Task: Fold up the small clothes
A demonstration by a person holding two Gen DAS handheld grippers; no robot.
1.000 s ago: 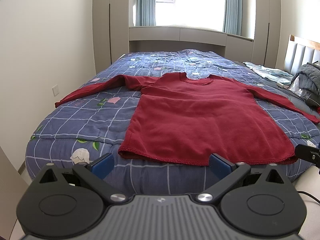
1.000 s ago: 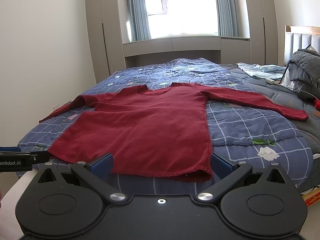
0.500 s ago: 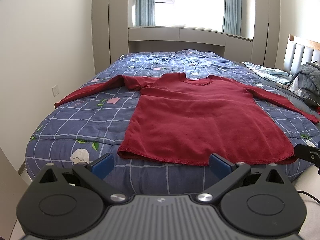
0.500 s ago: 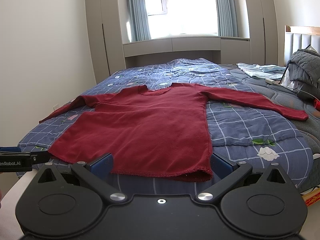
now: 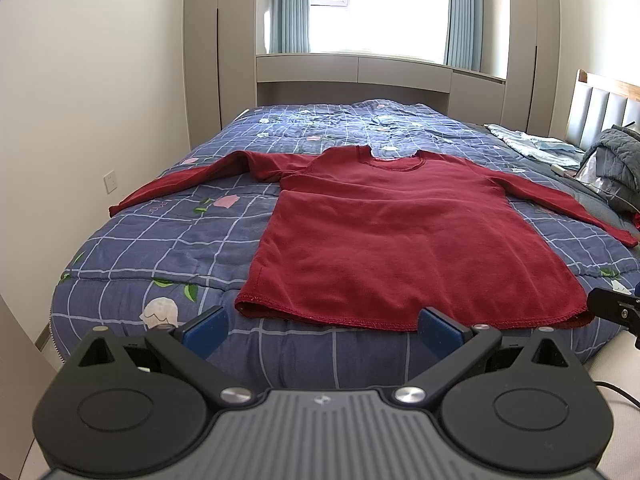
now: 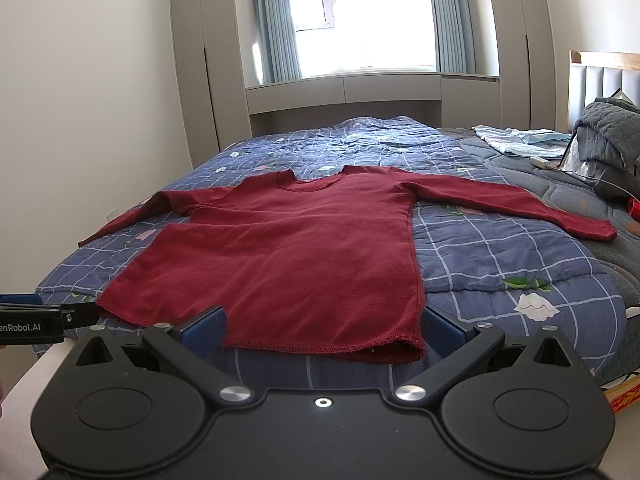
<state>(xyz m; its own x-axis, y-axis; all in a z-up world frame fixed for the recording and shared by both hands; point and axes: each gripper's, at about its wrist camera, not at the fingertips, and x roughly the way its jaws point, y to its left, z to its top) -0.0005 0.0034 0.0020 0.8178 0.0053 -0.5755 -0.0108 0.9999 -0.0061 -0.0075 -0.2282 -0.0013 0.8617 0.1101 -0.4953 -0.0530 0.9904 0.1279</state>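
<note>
Red long-sleeved shirt (image 5: 400, 240) lies flat on the blue checked quilt (image 5: 168, 248) of the bed, sleeves spread toward 9 and 3 o'clock, neckline at 12 o'clock, hem at the near edge. Left gripper (image 5: 322, 330) hovers just short of the hem, fingers spread wide and holding nothing. Right gripper (image 6: 322, 330) is likewise released, beside the hem's right corner.

This is a bedroom in a home. A bed (image 5: 168, 240) with a blue checked flower quilt fills the middle of the frame, a padded headboard (image 5: 604, 108) stands at the right edge, and a curtained window (image 6: 376, 16) with built-in wardrobes (image 6: 192, 60) is at the top.
</note>
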